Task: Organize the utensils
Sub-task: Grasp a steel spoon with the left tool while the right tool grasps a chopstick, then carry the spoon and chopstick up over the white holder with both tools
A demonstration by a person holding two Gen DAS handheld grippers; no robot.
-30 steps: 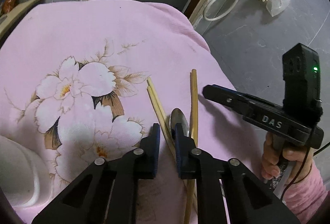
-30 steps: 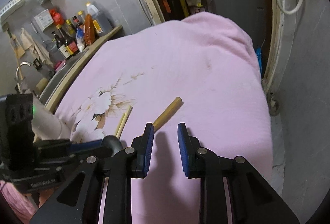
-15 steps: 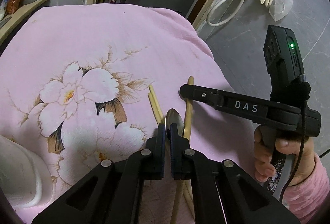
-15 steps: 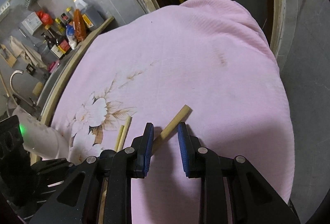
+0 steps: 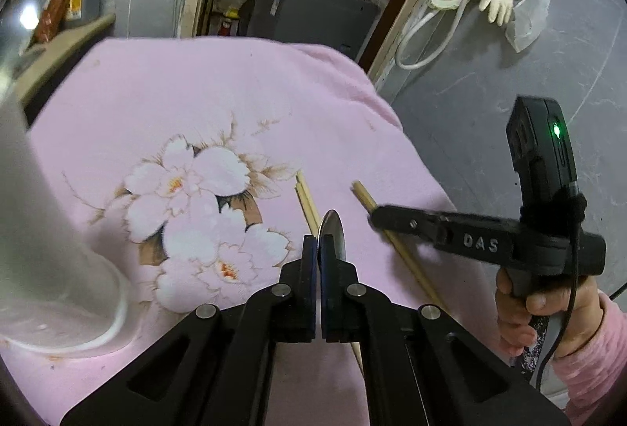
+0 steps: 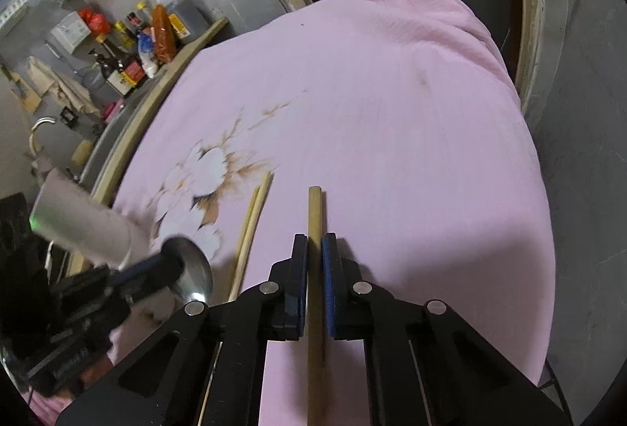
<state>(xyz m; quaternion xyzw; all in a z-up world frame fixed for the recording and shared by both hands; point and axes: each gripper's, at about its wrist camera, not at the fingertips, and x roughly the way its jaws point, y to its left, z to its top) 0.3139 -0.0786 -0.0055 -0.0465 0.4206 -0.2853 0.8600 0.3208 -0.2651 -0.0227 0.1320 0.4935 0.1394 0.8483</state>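
Left wrist view: the left gripper point(image 5: 318, 249) is reaching forward and low over the counter's pink flowered cloth point(image 5: 188, 104), its jaws pressed together on the metal spoon point(image 5: 333, 234). The spoon's bowl is sticking out past the fingertips, pointing away from the camera, with its long axis running along the jaws. Just left of the bowl, a pair of chopsticks point(image 5: 307, 200) is lying on the cloth, running away from the camera and slightly left. To the right, the right gripper point(image 5: 378, 218) is coming in sideways, held in a hand point(image 5: 521, 312) with a pink sleeve, its tip sitting on a wooden stick point(image 5: 392, 242) that is running diagonally toward the near right. A white cup point(image 5: 47, 269) is standing at the left edge. Compared with one second ago, the left jaws have gone from apart to clamped, and the spoon is now lifted clear of the chopsticks.

Right wrist view: the right gripper point(image 6: 314, 243) is pointing forward and down, its jaws nearly shut around the wooden stick point(image 6: 314, 222), which is running straight ahead between the pads, far end away from the camera. The chopsticks point(image 6: 254, 214) are lying just left, leaning slightly right. The left gripper point(image 6: 156, 269) is holding the spoon point(image 6: 194, 273) at lower left. A second ago these jaws were open beside the stick.
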